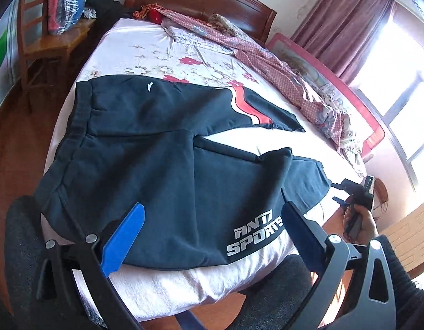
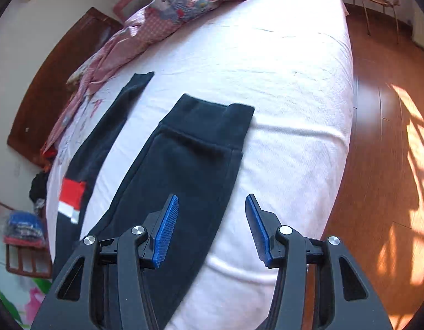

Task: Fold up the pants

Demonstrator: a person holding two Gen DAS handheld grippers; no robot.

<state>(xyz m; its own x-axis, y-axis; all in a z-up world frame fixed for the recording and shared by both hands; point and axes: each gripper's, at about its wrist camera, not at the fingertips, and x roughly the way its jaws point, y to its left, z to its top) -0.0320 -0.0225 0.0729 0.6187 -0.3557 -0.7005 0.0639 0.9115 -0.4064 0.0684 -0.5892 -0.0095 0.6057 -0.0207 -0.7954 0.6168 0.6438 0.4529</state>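
Left wrist view: pants (image 1: 162,148) lie spread flat on the bed (image 1: 146,49), legs apart. Left tongs (image 1: 209,236) and right tongs (image 2: 212,228) hover wide, empty. Grip waistband and cuff together — lay one leg squarely over the other.

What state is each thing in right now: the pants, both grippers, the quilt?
pants: spread flat on the bed, legs apart, not yet folded.
near leg cuff: lying flat, ungripped.
left gripper: open, over the near leg, holding nothing.
right gripper: open, above the near leg, holding nothing.
quilt: rumpled along the far side.
bed sheet: lightly wrinkled.
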